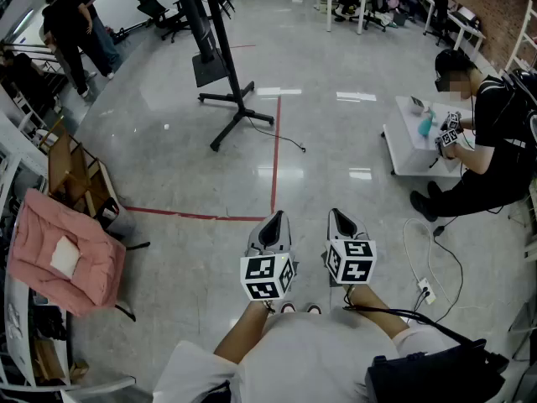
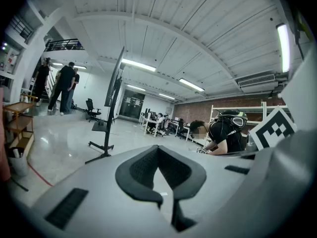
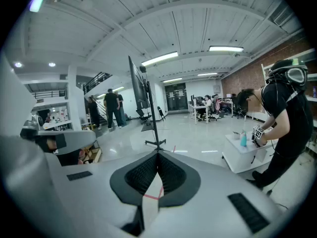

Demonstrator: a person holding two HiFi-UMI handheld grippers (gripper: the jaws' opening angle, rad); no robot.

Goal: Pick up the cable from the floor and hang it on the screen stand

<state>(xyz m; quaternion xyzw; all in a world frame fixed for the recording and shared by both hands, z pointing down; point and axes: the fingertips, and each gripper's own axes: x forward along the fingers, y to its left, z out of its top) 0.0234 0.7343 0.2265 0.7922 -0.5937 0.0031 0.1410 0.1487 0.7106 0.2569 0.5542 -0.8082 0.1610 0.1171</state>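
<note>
Pink padded seat: recorded at the left edge, a white square patch laid on it. Wooden trolley: noted just behind it. Red tape lines: seen crossing the glossy grey floor. Low white table: found at right, a teal bottle stood on it, a crouching person in black placed beside it. Standing people: noted far left.

the floor is glossy and mirror-smooth, the screen stand matt black metal, the armchair soft pink cloth.
</note>
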